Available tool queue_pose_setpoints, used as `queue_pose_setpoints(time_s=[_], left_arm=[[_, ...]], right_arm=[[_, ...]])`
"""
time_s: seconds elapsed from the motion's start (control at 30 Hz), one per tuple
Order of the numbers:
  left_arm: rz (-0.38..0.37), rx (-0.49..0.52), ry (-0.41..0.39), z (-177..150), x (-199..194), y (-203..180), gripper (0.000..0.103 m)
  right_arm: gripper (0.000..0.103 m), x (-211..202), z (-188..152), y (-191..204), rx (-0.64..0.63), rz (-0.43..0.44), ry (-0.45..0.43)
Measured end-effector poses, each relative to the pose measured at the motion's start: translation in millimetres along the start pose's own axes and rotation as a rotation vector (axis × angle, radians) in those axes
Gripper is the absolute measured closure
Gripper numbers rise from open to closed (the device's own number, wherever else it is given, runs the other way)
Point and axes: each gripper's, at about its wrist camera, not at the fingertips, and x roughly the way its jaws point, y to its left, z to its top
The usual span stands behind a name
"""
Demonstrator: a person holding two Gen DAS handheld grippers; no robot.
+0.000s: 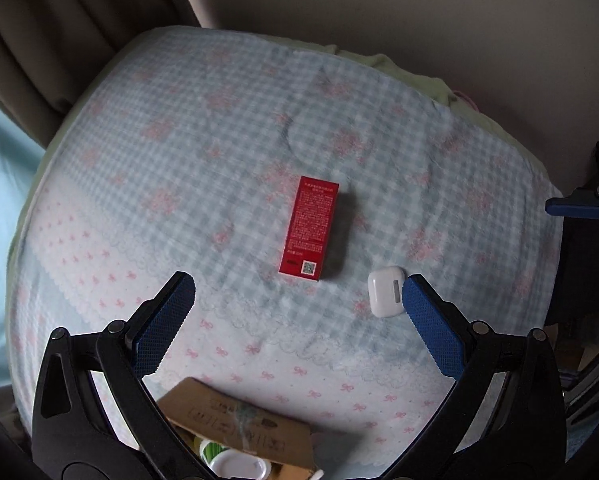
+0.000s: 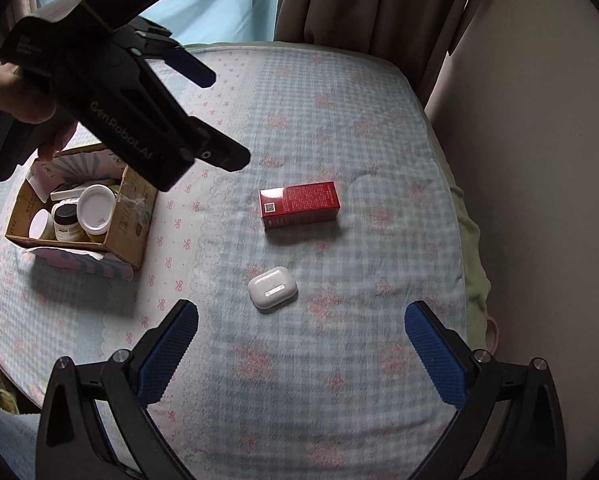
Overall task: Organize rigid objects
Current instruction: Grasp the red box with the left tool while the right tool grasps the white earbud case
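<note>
A red carton (image 1: 309, 228) lies flat mid-bed, seen too in the right wrist view (image 2: 299, 204). Beside it rests a white earbud case (image 1: 386, 291), lying nearer me than the red carton in the right wrist view (image 2: 272, 289). My left gripper (image 1: 299, 284) is open above the cloth, its right fingertip just beside the case, nothing between the fingers. It hangs over the cardboard box in the right wrist view (image 2: 223, 116), held by a hand (image 2: 15, 92). My right gripper (image 2: 301, 312) is open and empty, the case just ahead of it.
An open cardboard box (image 2: 127, 224) at the bed's left holds several jars and lidded tubs; its flap (image 1: 239, 412) shows under my left gripper. The bed has a blue-checked cloth (image 2: 339, 128) with pink bows. Curtains (image 2: 359, 4) and a wall stand behind. A green blanket (image 2: 469, 240) edges the right side.
</note>
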Motion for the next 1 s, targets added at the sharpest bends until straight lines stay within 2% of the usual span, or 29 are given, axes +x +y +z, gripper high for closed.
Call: queue_pose_setpoints(time_s=[0.17, 0.33, 0.4, 0.6, 0.83, 0.87, 0.93, 1.0], left_arm=[[-0.054, 0.072, 0.107, 25.4, 72.9, 2.2, 0.000], [-0.054, 0.143, 0.201, 34.0, 125.4, -1.3, 0.000], [-0.061, 0.164, 0.222, 35.6, 139.1, -3.4, 0.000], [-0.084, 0.203, 0.260, 35.1, 160.6, -10.7, 0.001], [-0.131, 0.206, 0.300, 30.1, 172.2, -12.5, 0.025], [-0.133, 0.202, 0.297, 30.3, 171.9, -11.9, 0.026], [-0.122, 0.193, 0.295, 31.2, 171.0, -9.8, 0.040], [-0.131, 0.180, 0.303, 32.0, 169.4, -6.8, 0.048]], right_arm=[[0.000, 59.4, 4.2, 9.2, -0.053, 0.042, 0.060], [0.003, 110.0, 5.7, 29.7, -0.148, 0.057, 0.128], [0.015, 129.9, 5.0, 34.9, -0.172, 0.077, 0.171], [0.018, 162.0, 1.3, 37.1, -0.170, 0.122, 0.234], [0.020, 178.1, -2.8, 33.9, -0.181, 0.157, 0.235], [0.026, 179.8, -3.8, 33.7, -0.186, 0.156, 0.236], [0.030, 178.8, -5.6, 32.9, -0.198, 0.157, 0.222], [0.044, 175.8, -7.1, 31.7, -0.209, 0.144, 0.207]])
